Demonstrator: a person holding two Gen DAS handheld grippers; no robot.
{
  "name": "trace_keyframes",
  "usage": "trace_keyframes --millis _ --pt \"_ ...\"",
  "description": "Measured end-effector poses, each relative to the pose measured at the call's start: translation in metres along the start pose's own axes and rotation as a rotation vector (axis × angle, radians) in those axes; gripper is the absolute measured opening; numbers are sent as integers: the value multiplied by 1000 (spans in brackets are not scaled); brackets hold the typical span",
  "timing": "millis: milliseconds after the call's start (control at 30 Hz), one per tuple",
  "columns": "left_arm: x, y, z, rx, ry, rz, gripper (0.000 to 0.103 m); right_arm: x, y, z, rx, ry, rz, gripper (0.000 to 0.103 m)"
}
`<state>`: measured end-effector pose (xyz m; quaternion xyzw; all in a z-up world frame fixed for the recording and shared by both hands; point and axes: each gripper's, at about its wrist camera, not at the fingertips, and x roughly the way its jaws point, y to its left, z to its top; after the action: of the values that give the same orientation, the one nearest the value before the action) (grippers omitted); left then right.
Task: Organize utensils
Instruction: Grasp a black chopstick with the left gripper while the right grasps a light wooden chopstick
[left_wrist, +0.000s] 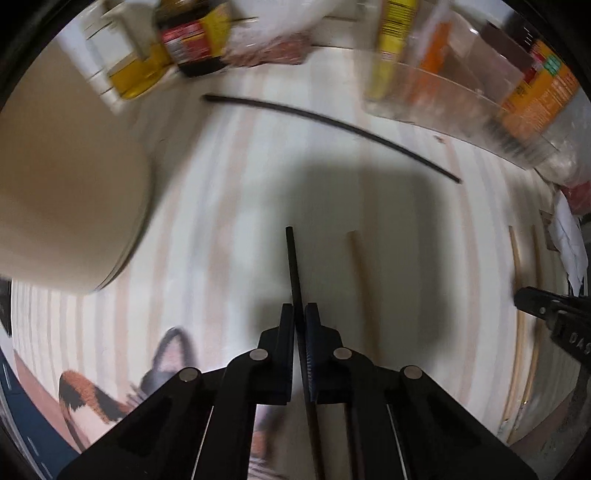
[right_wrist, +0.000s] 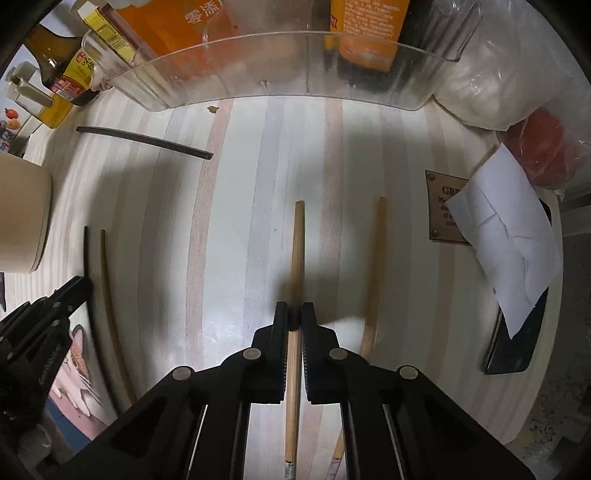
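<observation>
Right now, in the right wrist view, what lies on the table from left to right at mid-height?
Cream container → black chopstick → thin brown chopstick → wooden chopstick held in the right tool → second wooden chopstick → white paper.

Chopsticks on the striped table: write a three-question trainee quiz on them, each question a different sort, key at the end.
1. True or false: the left gripper is shut on a black chopstick.
2. Multiple choice: the right gripper holds A) a black chopstick, B) a light wooden chopstick, C) the white paper.
3. Fill in: the second black chopstick lies loose on the table, in front of the clear ______ that holds bottles.

Key: 1 true; 2 B; 3 bin.
</observation>
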<state>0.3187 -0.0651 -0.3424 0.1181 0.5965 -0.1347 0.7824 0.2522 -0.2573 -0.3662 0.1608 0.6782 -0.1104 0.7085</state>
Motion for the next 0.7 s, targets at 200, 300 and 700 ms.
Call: trace_keyframes --millis 200,300,700 --pt "-6 55 -25 -137 41 13 3 5 31 -15 -73 40 98 7" --pt "-10 79 -46 -212 68 7 3 7 52 -23 -121 77 123 7" --pt "-11 79 -65 -223 60 16 5 17 94 -3 -241 194 -9 7"
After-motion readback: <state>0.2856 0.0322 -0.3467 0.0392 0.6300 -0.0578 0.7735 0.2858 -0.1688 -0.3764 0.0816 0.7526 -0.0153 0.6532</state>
